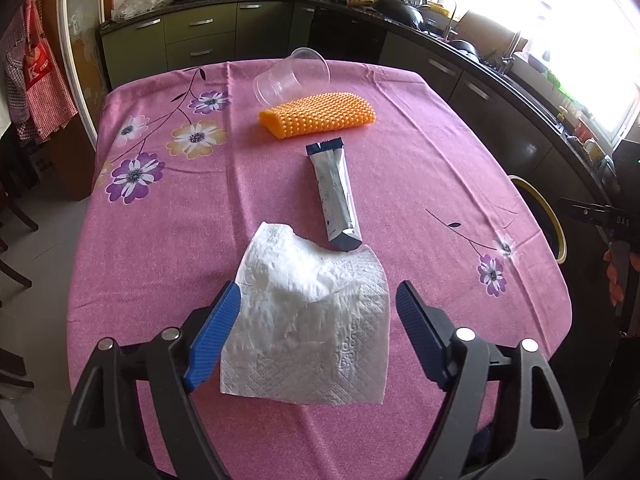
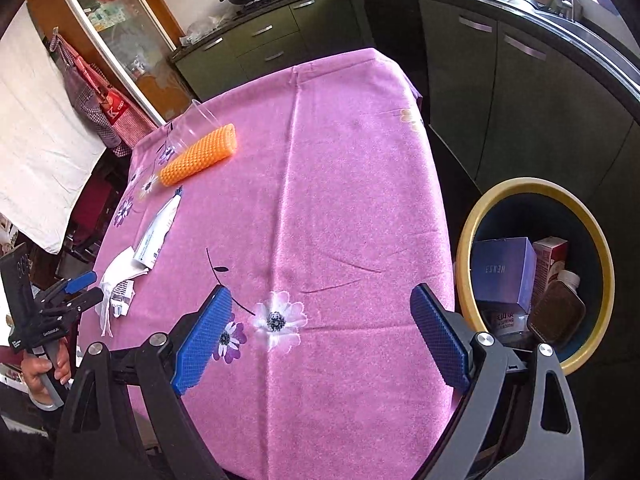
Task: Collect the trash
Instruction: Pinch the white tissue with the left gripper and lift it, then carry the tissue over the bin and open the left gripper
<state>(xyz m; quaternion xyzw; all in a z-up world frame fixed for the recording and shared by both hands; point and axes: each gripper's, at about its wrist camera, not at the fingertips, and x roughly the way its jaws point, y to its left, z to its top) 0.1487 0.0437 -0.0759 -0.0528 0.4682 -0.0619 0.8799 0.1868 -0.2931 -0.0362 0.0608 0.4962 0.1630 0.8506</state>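
Note:
A crumpled white tissue lies at the near end of the pink flowered tablecloth. My left gripper is open and straddles it; the blue pads stand to either side without pressing it. Just beyond the tissue lies a grey and dark blue sachet wrapper, then an orange knobbly mat and a clear plastic cup on its side. My right gripper is open and empty above the table's right side. To its right is a yellow-rimmed bin holding boxes and a bottle.
Green kitchen cabinets run along the far and right sides, close to the bin. In the right wrist view the left gripper and the hand holding it show at the left edge, over the tissue. Chairs stand at the table's left.

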